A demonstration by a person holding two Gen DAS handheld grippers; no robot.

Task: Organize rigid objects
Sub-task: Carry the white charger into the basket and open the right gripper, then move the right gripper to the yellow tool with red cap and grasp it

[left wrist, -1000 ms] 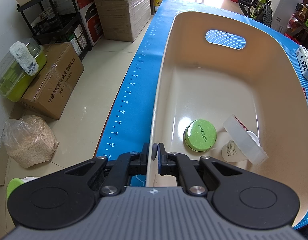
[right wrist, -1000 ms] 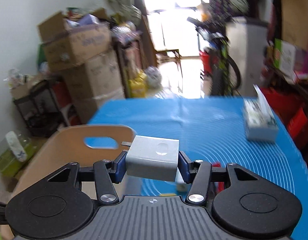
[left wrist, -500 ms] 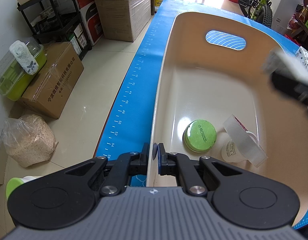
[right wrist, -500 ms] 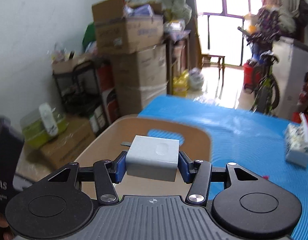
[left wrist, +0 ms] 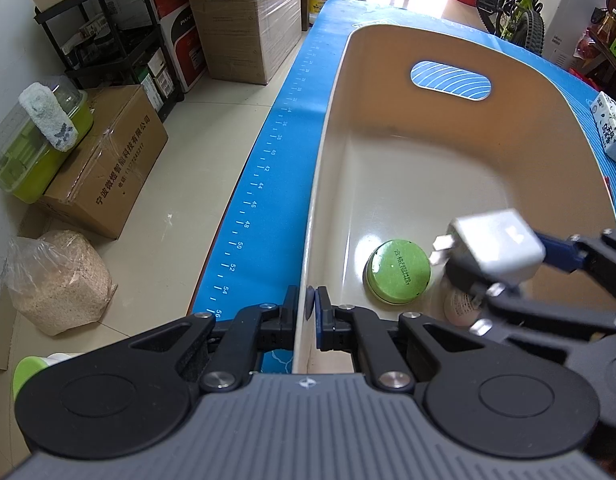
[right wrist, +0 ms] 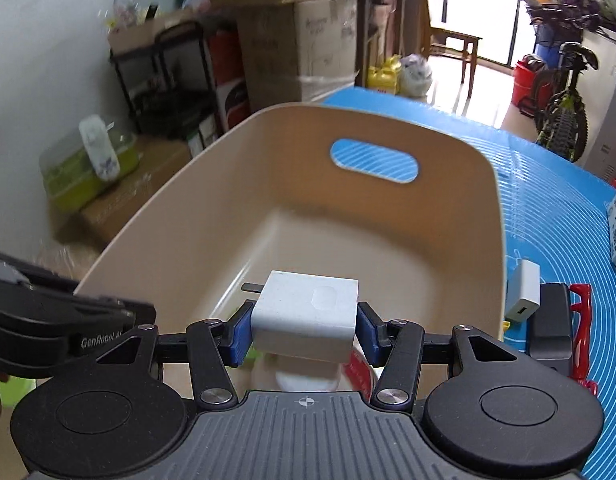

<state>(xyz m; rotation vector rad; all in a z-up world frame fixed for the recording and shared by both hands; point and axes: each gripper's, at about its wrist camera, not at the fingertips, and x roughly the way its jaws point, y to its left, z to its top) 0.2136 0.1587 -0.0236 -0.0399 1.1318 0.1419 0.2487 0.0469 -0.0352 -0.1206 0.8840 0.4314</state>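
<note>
Right now my right gripper point(right wrist: 303, 330) has its blue pads pressed against both sides of a white square plastic charger plug point(right wrist: 305, 314), prongs pointing left, held above the inside of the beige oval plastic tub point(right wrist: 179, 216). My left gripper point(left wrist: 311, 312) is pinched shut on the tub's near rim. On the tub floor sits a round green-lidded tin point(left wrist: 399, 270), beside a white bottle point(left wrist: 460, 308).

The left gripper point(left wrist: 310, 312) is held pitched steeply downward with its jaws pinched together. The right gripper point(right wrist: 303, 328) is angled downward, jaws partly spread.
</note>
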